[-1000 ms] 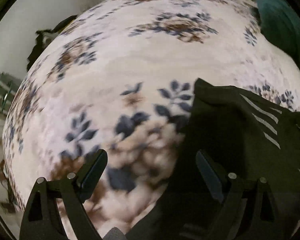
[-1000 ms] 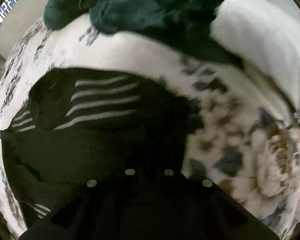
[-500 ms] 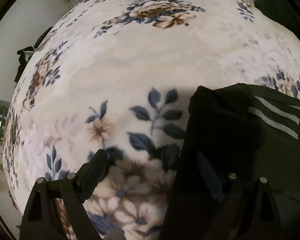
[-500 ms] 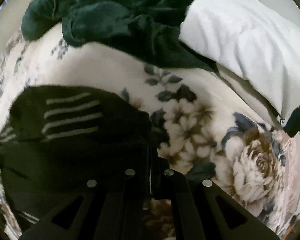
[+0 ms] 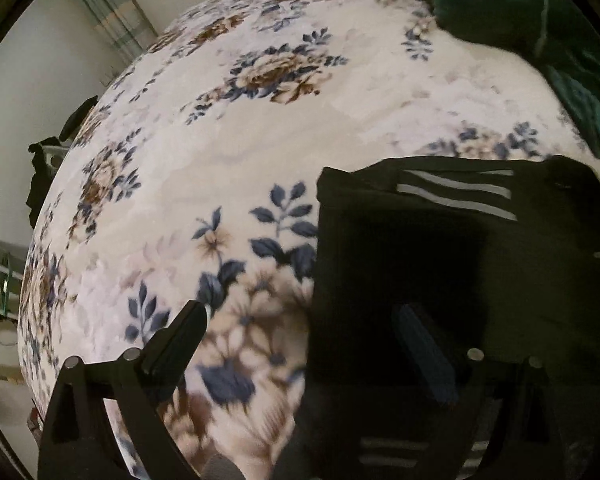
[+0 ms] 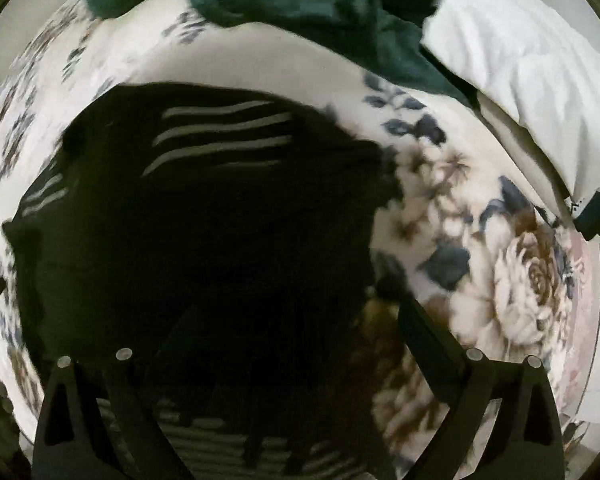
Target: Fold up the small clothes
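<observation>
Now both my grippers' jaws are opening: left gripper (image 5: 300, 344) astride the edge of the black striped garment (image 5: 440, 248), right gripper (image 6: 296, 344) above it, pinching nothing. It lies folded on the flowered blanket (image 5: 260, 128). I'd lift straight clear, since any snag would undo the fold, then check the far corners are square.

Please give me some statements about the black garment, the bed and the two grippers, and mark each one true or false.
1. The black garment has pale stripes. True.
2. It lies on a plain grey blanket. False: the blanket is floral.
3. The right gripper is clamped shut on the garment. False: its jaws are opening, gripping nothing.
4. A white pillow lies beyond the garment. True.
5. The left gripper holds a sock. False: it holds nothing.
</observation>
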Tool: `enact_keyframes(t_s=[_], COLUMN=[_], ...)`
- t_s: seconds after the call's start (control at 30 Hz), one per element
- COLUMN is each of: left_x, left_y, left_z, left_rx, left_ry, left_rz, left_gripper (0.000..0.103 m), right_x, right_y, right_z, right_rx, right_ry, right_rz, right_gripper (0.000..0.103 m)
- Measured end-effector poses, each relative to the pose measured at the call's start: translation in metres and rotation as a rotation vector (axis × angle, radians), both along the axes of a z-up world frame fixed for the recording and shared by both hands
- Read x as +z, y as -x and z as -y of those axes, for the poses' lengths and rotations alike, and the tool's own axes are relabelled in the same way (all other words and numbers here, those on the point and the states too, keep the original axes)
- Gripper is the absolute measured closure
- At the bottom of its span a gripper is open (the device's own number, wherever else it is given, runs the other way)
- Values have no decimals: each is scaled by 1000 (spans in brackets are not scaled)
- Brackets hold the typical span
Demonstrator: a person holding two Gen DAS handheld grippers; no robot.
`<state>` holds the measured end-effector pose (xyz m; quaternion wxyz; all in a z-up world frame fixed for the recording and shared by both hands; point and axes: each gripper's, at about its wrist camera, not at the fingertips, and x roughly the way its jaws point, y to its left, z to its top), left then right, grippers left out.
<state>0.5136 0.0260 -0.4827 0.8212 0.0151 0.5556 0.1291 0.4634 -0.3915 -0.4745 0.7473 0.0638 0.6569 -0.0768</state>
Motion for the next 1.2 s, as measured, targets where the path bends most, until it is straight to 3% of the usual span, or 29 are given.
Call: enact_keyframes(t_s=[0.13,0.23,0.4,0.47,0.5,0.53,0.67,0.73,0.83,0.9,0.97,1.07,1.13,1.2], left_x=[23,38,37,25,16,7,-33,-58,-102,-112,-110,-103,-96,-90], left_y=[36,84,182,221,239,255,305,320,334,335,330,325,322,315], left_z=[29,77,192,242,265,285,359,387,414,419,417,416,409,397], left_rx=[23,2,-25,-45,-59,-73,-209,-287,-349,-365,-359,-366,-334,-285], left_ry=[72,68,78,97,119,136,200,189,150,127,159,175,182,219], left_rz=[16,-6,-161,-236,-277,-318,-414,-447,-509,-472,-395,-316,-284,-275], left_gripper=[4,4,4,4,4,4,4,4,4,4,7,38,74,90], right_x=[28,46,67,69,70,69,47,29,0,-19,-41,-76,-99,-120], right_y=[18,34,88,112,124,136,162,158,123,84,38,-28,-62,-84], right_z=[-2,10,71,100,116,135,195,215,230,223,208,179,162,150], right_rx=[34,41,112,134,143,141,111,70,13,21,46,84,73,32], right_ry=[-18,-79,-205,-221,-243,-259,-347,-418,-523,-559,-584,-666,-707,-750], right_rz=[37,46,-47,-93,-113,-137,-223,-263,-248,-224,-210,-202,-231,-284], right_gripper=[2,2,3,10,29,41,44,44,44,44,44,44,44,44])
